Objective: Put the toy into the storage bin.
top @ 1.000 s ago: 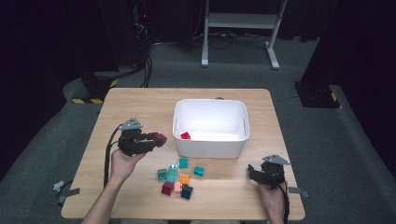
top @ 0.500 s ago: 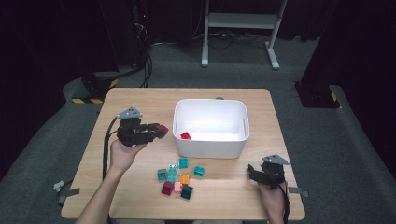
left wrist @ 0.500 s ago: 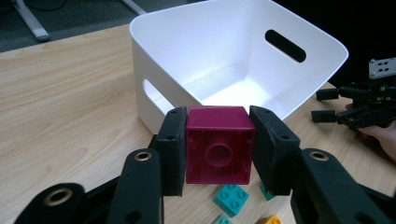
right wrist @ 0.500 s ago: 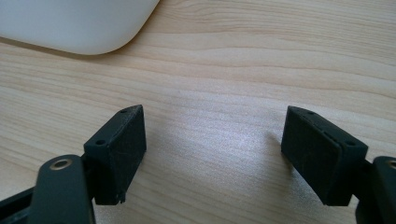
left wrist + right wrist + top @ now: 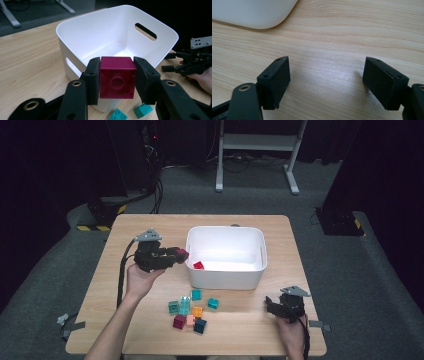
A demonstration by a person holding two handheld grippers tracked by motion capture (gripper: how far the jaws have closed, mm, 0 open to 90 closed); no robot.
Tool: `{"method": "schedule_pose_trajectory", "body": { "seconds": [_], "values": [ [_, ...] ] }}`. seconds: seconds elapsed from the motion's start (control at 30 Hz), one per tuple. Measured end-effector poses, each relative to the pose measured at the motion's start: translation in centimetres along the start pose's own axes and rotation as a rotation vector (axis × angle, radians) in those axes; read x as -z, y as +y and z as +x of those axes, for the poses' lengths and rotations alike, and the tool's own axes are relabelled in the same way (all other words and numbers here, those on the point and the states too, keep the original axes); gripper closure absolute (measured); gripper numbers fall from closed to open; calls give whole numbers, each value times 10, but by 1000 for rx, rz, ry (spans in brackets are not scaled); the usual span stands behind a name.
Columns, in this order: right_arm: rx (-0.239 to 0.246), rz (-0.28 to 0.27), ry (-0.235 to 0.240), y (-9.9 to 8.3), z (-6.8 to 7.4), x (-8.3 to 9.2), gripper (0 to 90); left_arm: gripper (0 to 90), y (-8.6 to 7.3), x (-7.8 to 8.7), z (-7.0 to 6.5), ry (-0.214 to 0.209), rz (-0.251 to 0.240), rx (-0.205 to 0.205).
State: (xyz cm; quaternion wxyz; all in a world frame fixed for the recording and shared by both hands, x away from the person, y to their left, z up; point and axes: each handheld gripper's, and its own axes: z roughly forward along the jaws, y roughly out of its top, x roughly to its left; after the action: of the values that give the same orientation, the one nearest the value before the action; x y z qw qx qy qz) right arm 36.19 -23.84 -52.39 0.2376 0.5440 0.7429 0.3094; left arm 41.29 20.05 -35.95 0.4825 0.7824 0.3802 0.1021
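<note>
Magenta block, hollow underside facing the camera, pinched by left tongs; right tongs spread.

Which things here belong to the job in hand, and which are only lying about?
Belong to the job:
- left gripper, shut on the magenta block
- white bin, with a red block inside
- loose blocks on the table

Lying about:
- right gripper, open, resting on the table
- white stand behind the table
</note>
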Motion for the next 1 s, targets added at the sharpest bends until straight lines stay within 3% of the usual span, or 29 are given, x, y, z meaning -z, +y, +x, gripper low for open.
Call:
{"method": "schedule_pose_trajectory", "body": {
  "seconds": [0.2, 0.73, 0.93, 1.0],
  "values": [
    [0, -2, 1, 0, 0, 0, 219, 587, 3, -5, 0, -13, -3, 7],
    [1, 0, 2, 0, 0, 0, 222, 587, 17, -9, -9, 0, -16, -28],
    [6, -3, 4, 0, 0, 0, 225, 587, 21, -20, -7, -26, -20, -22],
    [5, -3, 4, 0, 0, 0, 227, 586, 22, -28, -12, -30, -4, -48]
  ]
}}
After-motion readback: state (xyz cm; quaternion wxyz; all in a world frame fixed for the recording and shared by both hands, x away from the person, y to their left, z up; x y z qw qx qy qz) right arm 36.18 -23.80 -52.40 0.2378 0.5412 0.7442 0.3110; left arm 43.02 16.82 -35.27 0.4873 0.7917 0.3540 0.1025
